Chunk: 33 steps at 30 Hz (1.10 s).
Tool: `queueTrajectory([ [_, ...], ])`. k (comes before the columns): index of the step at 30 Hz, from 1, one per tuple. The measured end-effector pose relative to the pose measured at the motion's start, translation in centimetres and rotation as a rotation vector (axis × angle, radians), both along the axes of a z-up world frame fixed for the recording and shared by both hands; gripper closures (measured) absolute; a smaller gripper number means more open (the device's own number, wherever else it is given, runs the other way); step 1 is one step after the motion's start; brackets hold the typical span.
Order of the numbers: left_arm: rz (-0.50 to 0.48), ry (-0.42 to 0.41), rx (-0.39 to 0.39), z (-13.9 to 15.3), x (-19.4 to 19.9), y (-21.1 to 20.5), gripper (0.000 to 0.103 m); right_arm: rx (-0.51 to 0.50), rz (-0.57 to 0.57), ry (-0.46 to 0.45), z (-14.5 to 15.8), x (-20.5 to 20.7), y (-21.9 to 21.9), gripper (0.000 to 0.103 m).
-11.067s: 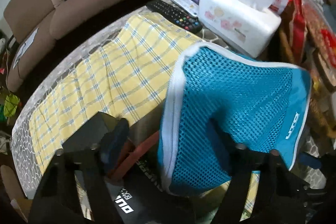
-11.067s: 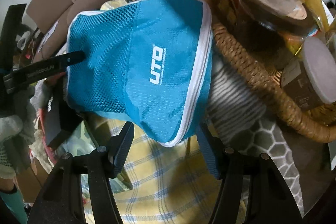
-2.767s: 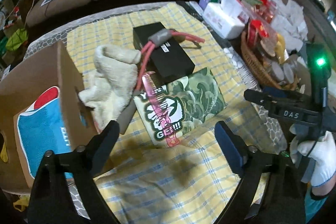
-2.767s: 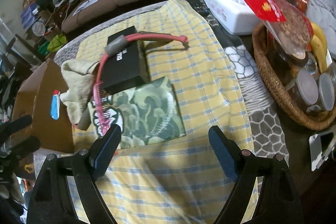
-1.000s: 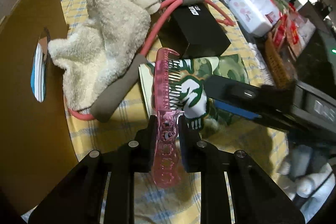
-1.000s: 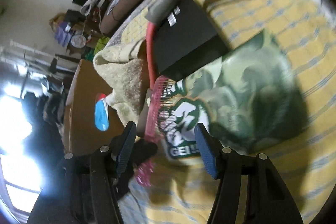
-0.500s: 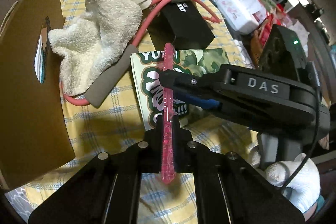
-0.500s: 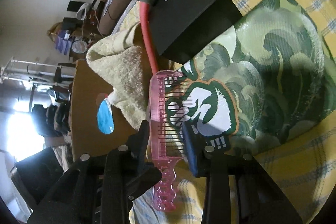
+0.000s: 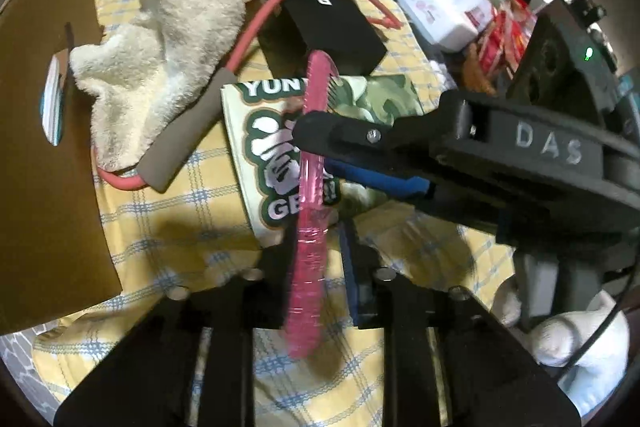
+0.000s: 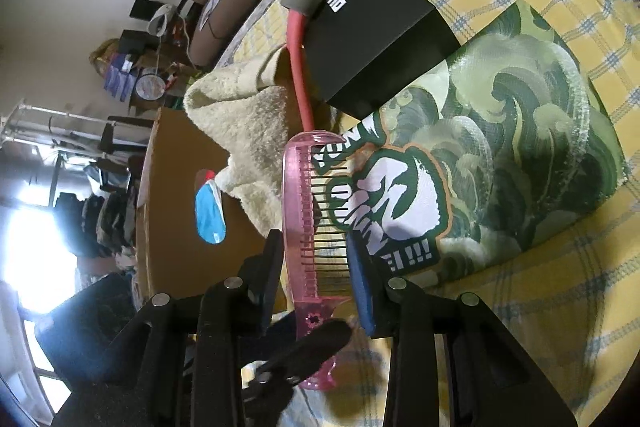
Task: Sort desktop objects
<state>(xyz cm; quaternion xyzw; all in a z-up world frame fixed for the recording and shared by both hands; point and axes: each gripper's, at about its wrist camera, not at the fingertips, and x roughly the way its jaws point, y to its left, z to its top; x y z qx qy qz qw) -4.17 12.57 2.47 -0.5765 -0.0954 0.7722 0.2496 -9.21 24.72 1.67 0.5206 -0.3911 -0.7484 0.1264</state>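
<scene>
Left gripper (image 9: 314, 259) clamped on pink comb (image 9: 310, 211) handle at lower centre, handle end partly masked by fingers; right gripper (image 10: 316, 259) pinching comb's toothed blade from the right, angled downward, above green camouflage pouch (image 10: 500, 147) on yellow checked cloth (image 9: 168, 227).
</scene>
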Motion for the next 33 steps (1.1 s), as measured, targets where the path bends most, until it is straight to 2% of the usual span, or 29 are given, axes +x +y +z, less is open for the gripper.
queueTrajectory([
  [2, -0.017, 0.026, -0.007, 0.8, 0.6, 0.2, 0.092, 0.012, 0.002, 0.004, 0.5, 0.2, -0.1, 0.07],
  [7, -0.016, 0.053, 0.03, 3.5, 1.2, -0.6, 0.092, 0.02, 0.005, 0.04, 3.0, 1.0, -0.4, 0.07],
  [16, -0.009, 0.149, 0.075, 10.2, 2.6, -4.6, 0.093, 0.079, 0.049, 0.141, 11.0, 1.8, -4.2, 0.07],
  [25, 0.063, 0.211, 0.09, 14.3, 2.8, -13.3, 0.093, 0.092, 0.126, 0.201, 16.0, -0.1, -12.9, 0.07],
  [33, 0.129, 0.231, 0.076, 14.6, 1.4, -23.5, 0.093, 0.072, 0.21, 0.207, 16.4, -3.1, -22.6, 0.07],
])
